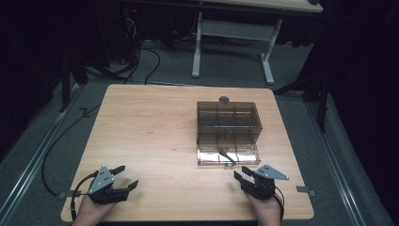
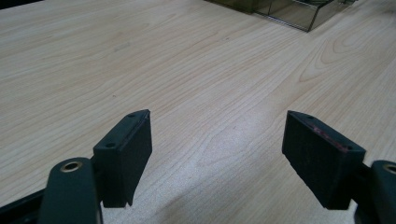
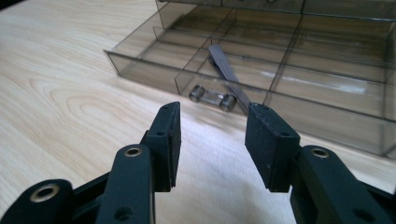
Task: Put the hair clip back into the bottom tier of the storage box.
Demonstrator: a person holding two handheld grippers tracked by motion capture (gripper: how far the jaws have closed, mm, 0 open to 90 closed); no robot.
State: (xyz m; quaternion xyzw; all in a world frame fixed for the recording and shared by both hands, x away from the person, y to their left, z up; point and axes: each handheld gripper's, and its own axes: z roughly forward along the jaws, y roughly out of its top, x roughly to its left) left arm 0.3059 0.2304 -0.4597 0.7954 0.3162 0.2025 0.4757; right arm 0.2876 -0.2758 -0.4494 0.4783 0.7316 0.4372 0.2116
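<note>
Compartment box (image 1: pixel 228 117), the smoky clear plastic organiser, sits right of centre on the wooden surface (image 1: pixel 150 127), its hinged lid (image 1: pixel 227 149) folded down flat toward me; going from the left, my left hand-held gripper (image 1: pixel 126 176) rests near the front left corner with its jaws spread wide and nothing between them, bare wood ahead of it in the left gripper view and only a corner of the box far off; in the middle the surface is bare; further right, a thin dark metal strip (image 3: pixel 226 74) lies slantwise in the opened lid, and a small clear latch (image 3: pixel 212 98) sits at the lid's front edge; my right hand-held gripper (image 1: pixel 240 175) points at that edge, near it but not touching, jaws parted and holding nothing; a small dark round object (image 1: pixel 224 99) lies just behind the box; I judge the work barely begun: box open, strip not yet grasped, every pick and placement left to do.
</note>
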